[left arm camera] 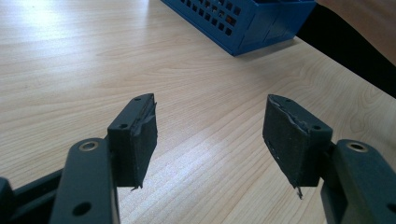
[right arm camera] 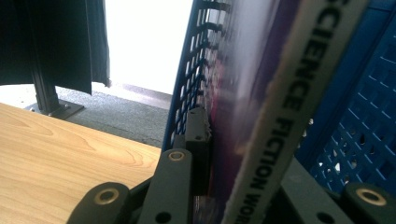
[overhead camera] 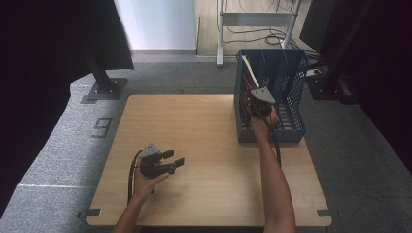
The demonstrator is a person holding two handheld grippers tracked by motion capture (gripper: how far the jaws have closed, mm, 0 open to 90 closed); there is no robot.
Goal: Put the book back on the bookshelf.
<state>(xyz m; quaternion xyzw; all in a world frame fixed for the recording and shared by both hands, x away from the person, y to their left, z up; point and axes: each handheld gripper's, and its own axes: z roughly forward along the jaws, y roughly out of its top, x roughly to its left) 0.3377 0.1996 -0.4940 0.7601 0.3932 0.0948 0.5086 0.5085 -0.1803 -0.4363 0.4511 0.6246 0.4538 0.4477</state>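
Jaws of my right gripper (overhead camera: 253, 104) pinch the book (right arm camera: 261, 116) upright in the bin (overhead camera: 291, 77); left gripper (overhead camera: 172, 160) idles spread over the table (overhead camera: 214, 160).

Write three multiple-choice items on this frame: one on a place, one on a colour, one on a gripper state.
1. Where does the book stand?
A. Flat on the table
B. Upright in the rack, at its left wall
C. On the floor

2. What colour is the rack?
A. Blue
B. Red
C. White

3. How do the left gripper's jaws stand?
A. Shut on the book
B. Shut on nothing
C. Open, nothing between them

Answers:
1 B: the right gripper view shows the spine upright against the mesh wall, with the right gripper clamped on it.
2 A: the mesh walls are blue in the high view.
3 C: the left gripper view shows bare table between the spread pads.
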